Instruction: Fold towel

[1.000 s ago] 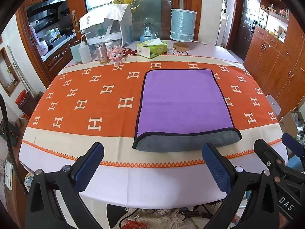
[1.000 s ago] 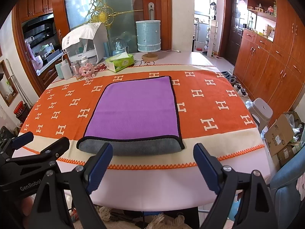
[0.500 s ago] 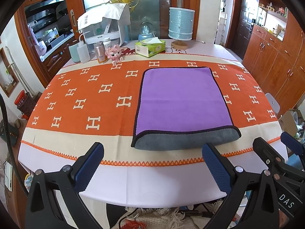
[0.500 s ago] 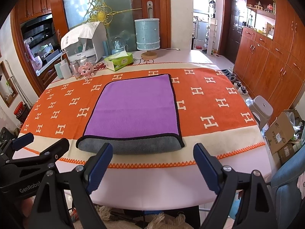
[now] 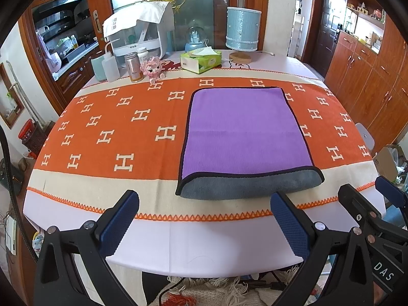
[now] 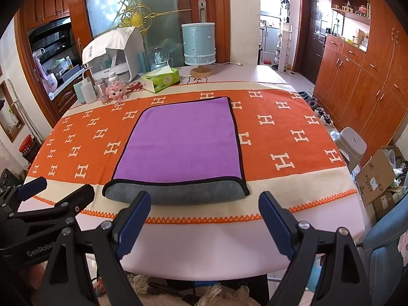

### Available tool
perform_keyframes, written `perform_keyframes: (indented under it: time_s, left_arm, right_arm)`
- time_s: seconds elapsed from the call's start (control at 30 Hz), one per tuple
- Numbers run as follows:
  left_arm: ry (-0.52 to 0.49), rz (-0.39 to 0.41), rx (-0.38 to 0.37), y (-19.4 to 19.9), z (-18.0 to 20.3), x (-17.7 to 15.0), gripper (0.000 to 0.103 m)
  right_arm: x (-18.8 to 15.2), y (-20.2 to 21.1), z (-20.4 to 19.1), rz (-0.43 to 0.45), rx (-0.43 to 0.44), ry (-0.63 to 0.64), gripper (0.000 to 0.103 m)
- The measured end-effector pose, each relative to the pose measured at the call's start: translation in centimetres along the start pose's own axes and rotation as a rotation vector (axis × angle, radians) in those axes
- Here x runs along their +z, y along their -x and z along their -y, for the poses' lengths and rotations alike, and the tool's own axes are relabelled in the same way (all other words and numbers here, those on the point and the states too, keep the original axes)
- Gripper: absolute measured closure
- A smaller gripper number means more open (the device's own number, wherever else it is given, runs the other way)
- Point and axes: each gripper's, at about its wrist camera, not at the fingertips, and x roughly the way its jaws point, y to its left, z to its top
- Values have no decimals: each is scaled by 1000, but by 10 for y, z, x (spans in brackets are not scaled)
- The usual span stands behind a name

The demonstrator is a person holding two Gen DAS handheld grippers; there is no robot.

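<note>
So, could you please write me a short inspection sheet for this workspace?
Surface: table under an orange H-pattern tablecloth.
Job's things: purple towel lies folded, grey underside showing at the near edge.
Clutter: tissue box, pink toy, bottles, blue lamp along the far edge.
Grippers: left gripper and right gripper, jaws open, empty, short of the towel.
Cables: lamp cord.
Surroundings: wooden cabinets, cardboard boxes.

Both hand-held grippers wide apart
</note>
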Motion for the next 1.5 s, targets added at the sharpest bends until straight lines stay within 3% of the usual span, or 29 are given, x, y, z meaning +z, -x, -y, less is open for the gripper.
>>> perform_keyframes:
  time_s: [1.13,1.5]
  left_arm:
    - [0,-6,-8,-5,3,-1,1]
    - [15,-15,-14,-16,1,13,1]
  right_arm:
    - [9,-4,-7,-13,7,-3,16]
    - [16,-10,1,-6,10,-11,16]
